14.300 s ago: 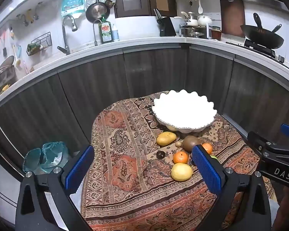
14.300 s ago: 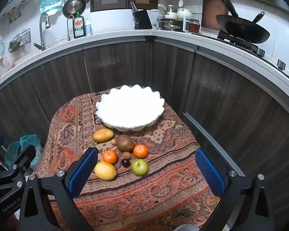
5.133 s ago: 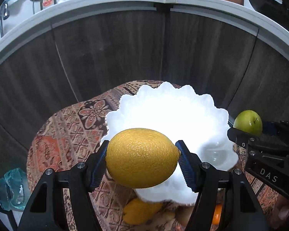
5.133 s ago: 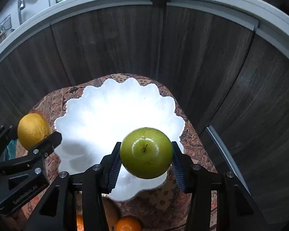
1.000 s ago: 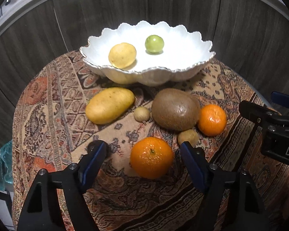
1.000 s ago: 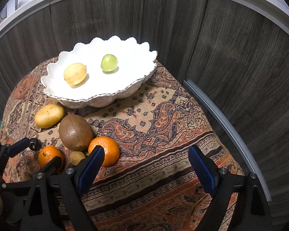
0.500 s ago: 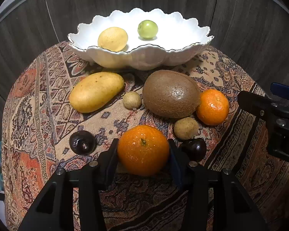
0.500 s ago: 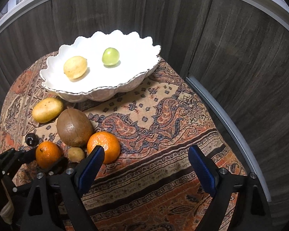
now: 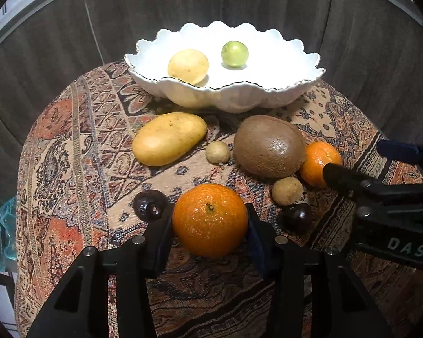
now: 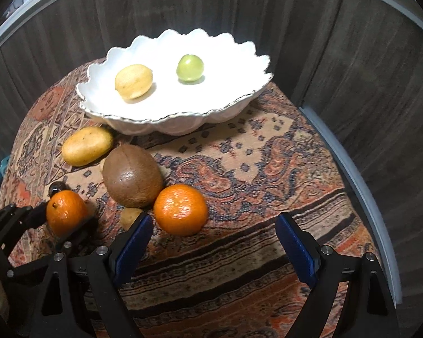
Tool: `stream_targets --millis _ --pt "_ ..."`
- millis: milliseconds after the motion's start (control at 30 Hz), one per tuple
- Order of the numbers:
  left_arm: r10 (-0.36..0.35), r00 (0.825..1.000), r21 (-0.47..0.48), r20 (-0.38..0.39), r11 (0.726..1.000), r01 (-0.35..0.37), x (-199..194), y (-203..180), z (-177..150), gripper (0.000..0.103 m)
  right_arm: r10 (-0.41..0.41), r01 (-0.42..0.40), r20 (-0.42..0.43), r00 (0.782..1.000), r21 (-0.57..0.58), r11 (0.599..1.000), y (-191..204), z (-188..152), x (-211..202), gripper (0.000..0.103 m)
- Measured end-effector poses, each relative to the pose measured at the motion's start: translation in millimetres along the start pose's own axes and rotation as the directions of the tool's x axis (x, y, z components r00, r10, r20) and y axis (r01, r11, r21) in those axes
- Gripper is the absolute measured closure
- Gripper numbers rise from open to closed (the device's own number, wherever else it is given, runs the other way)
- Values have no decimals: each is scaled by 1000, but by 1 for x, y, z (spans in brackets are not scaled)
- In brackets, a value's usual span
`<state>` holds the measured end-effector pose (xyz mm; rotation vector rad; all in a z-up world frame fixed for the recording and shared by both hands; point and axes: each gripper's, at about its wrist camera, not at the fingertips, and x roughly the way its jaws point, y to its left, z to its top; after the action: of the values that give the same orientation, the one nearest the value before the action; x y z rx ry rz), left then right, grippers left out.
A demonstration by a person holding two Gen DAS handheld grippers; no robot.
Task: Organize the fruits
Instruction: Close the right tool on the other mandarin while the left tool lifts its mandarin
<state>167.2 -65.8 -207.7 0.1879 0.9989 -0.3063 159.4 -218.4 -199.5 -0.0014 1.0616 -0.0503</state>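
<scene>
My left gripper (image 9: 210, 225) is shut on the near orange (image 9: 210, 219), which rests on the patterned cloth; both pads press its sides. My right gripper (image 10: 214, 222) stands open just in front of the second orange (image 10: 180, 209), which lies by its left finger and is not touched. Behind it are a large kiwi (image 10: 132, 176) and a yellow mango (image 10: 86, 146). The white scalloped bowl (image 10: 169, 124) at the back holds a lemon (image 10: 134, 81) and a green apple (image 10: 189, 67).
Two small tan fruits (image 9: 217, 152) (image 9: 287, 191) and two dark cherries (image 9: 151, 205) (image 9: 294, 217) lie around the held orange. Dark wood cabinet fronts (image 9: 183, 5) curve closely behind the small round table. A teal bag (image 9: 2, 231) sits on the floor at the left.
The left jaws closed from wide apart onto the near orange. The right gripper came down and closer to the second orange, staying open.
</scene>
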Motion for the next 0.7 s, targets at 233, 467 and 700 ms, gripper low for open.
stream_targets --millis 233,467,700 --pt "5 1000 -24 3 1000 -5 1 5 0 57 19 -20 -39 999 -7 1000 5 6 17 20" --pt "2 1000 -37 4 999 -1 2 6 2 57 48 -49 -64 997 -10 999 11 10 30 29" --pt "2 1000 -47 9 999 -2 0 7 3 57 96 -98 -77 992 -22 995 20 10 34 55"
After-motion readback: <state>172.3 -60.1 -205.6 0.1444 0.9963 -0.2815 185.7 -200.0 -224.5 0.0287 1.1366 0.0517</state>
